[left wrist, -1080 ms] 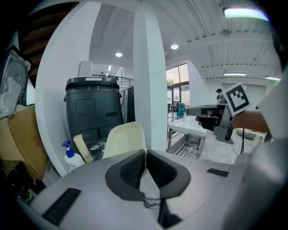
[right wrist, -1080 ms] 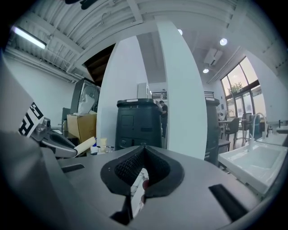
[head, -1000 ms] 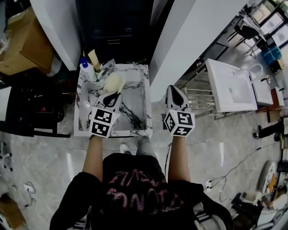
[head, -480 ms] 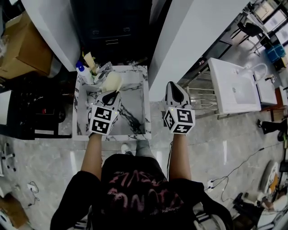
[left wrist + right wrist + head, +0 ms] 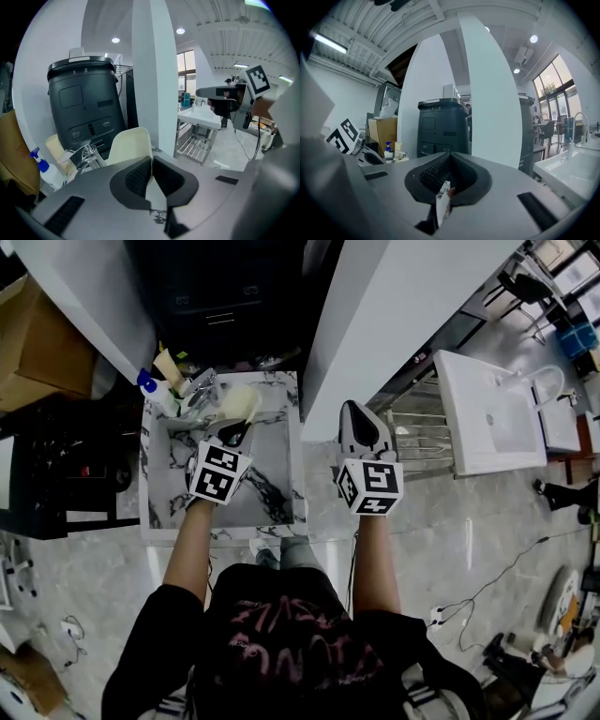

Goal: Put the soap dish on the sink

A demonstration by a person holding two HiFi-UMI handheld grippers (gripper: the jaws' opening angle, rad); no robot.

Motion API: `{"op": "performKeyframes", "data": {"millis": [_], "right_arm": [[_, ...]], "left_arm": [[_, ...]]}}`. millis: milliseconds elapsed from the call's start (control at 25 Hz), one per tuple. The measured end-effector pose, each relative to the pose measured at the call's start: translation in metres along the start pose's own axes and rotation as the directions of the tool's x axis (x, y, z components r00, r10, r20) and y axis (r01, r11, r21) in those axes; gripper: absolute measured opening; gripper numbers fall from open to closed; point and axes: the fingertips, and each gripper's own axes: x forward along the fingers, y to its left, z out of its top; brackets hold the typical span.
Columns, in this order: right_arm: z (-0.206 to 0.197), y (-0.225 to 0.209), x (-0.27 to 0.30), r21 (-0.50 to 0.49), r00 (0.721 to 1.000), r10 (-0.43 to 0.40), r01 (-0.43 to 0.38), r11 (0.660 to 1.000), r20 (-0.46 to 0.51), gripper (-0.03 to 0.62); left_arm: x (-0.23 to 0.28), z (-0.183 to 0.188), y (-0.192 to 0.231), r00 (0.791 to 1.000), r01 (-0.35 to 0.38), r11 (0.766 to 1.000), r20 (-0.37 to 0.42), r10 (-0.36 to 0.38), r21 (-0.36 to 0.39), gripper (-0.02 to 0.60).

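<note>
At the left gripper (image 5: 151,161), clamped tight on the near edge of the soap dish (image 5: 127,146). Pale cream, smooth and plain, with rounded corners and a shallow curved wall. Stands up tilted from the jaws. Carried over the back part of the marble sink (image 5: 148,493), just beside the chrome faucet (image 5: 199,390); cannot tell whether touching the rim. Up close in the left gripper view: faucet (image 5: 86,154) just left of the dish, blue-capped spray bottle (image 5: 44,171) further left, dark grey machine (image 5: 84,103) behind, white pillar (image 5: 150,70) rising past the dish's right side. From the head view instead, shows the soap dish (image 5: 237,401) only as a small cream shape ahead of the left gripper (image 5: 234,430), but lays out the whole veined sink top beneath and both forearms reaching forward. Over at the right gripper (image 5: 449,161), pressed together with nothing held, only a small white tag low in the gap. Hangs off the sink's right side (image 5: 354,418), over grey floor, beside the pillar (image 5: 394,324). Through the right gripper view, catches the spray bottle (image 5: 387,151) and a cardboard box (image 5: 382,131) far left; dish too small to make out there. Well apart to the right, a white washbasin (image 5: 483,418).
</note>
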Motion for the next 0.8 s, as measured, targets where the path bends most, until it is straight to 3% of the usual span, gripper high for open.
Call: {"op": "performKeyframes", "data": {"millis": [800], "right_arm": [[-0.044, -0.053, 0.036, 0.007, 0.995, -0.002, 0.002, 1.000, -0.102, 0.014]], "left_arm": [[0.119, -0.048, 0.028, 0.977, 0.000, 0.999, -0.212, -0.008, -0.033, 0.029]]}}
